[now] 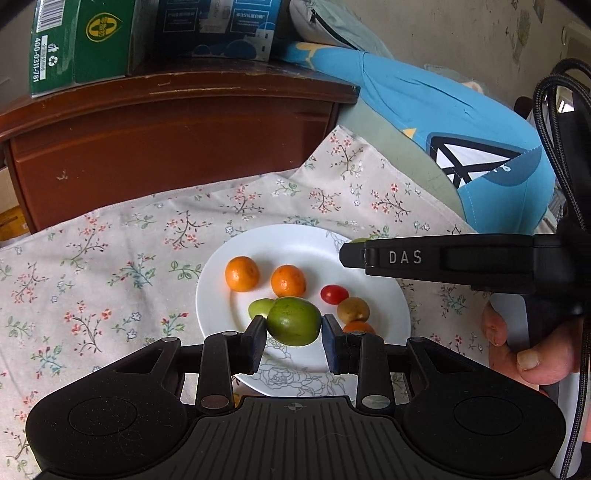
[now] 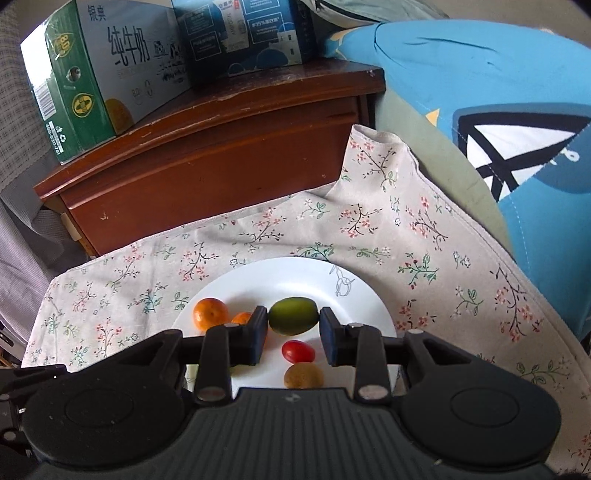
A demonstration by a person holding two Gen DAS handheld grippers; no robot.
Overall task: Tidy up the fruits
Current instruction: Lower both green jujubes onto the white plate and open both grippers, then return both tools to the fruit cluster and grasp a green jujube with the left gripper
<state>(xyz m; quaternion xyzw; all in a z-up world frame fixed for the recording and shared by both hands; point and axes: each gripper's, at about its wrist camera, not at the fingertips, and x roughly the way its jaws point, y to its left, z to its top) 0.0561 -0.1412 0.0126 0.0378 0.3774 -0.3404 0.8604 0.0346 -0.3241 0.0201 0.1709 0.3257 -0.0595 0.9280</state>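
A white plate lies on the floral cloth and also shows in the right wrist view. On it are two oranges, a small green fruit, a red cherry tomato, a brownish fruit and an orange piece. My left gripper is shut on a green fruit above the plate's near side. My right gripper is shut on another green fruit above the plate. The tomato and brownish fruit lie under it.
A wooden bedside cabinet stands behind the cloth, with a green milk carton box and a blue box on top. A blue pillow lies at the right. The right gripper's body reaches over the plate's right rim.
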